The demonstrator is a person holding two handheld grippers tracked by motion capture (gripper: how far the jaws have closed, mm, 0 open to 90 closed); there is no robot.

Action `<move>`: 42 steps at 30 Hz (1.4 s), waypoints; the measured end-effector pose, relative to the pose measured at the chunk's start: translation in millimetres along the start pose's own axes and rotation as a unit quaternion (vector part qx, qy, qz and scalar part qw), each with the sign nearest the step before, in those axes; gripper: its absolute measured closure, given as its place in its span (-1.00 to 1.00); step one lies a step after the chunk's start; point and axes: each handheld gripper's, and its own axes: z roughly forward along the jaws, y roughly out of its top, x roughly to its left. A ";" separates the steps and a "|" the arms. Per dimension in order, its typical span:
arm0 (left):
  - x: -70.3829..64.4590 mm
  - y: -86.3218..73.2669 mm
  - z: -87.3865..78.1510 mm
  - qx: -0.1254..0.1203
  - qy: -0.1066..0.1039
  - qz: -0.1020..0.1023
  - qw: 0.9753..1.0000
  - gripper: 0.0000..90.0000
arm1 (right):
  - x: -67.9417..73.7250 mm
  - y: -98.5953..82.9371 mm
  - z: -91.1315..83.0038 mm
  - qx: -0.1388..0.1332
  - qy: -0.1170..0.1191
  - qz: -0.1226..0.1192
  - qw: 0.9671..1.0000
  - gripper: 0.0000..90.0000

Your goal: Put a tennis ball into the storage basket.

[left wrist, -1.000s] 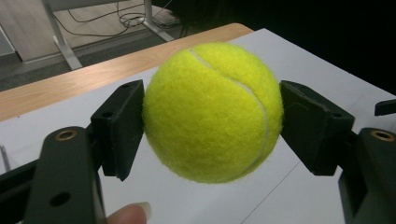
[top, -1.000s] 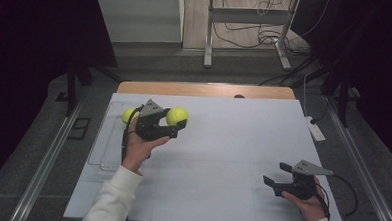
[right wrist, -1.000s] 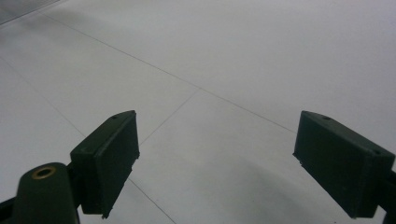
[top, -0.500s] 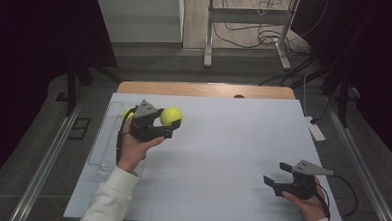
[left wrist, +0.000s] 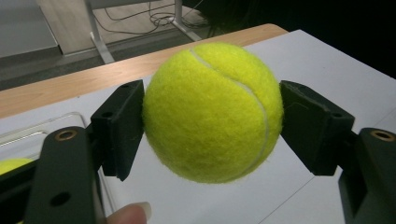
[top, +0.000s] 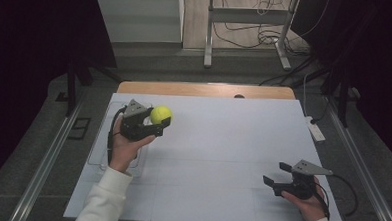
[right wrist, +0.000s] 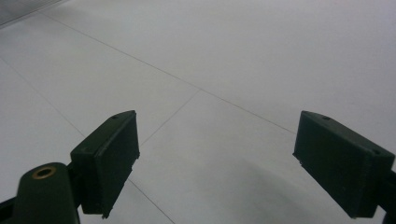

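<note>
— Starting nearest us: our right gripper [top: 281, 183] sits low at about five o'clock on the white table [top: 232, 142], jaws wide apart with nothing between them.

— And our left gripper [top: 156, 124]?

— Farther out, near ten o'clock, clamped on the tennis ball [top: 161, 114]. We see the ball squeezed between both pads [left wrist: 119, 126], lifted clear of the surface.

— So which way does the ball lie for the next move?

— Directly in the left jaws, well apart from the right gripper; a ball has no long axis, so only the left hand matters here.

— Anything one view adds?

— In the left gripper view, a second yellow ball [left wrist: 11, 165] peeks in at eight o'clock, probably lying in the clear tray [top: 98, 151], though its edge is faint from above.
</note>
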 end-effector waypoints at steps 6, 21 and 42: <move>9.7 -2.6 -2.2 0.002 0.015 -0.007 1.000 -0.39 | -0.5 0.2 0.1 0.000 0.000 -0.002 1.000 -0.68; 29.4 -7.8 -10.0 0.001 0.049 -0.024 0.999 -0.39 | -0.6 0.5 -0.2 -0.001 -0.001 -0.002 1.000 -0.68; 52.8 -17.0 -23.5 0.008 0.084 -0.041 0.996 -0.39 | 1.3 0.9 1.9 0.001 0.001 -0.006 1.000 -0.67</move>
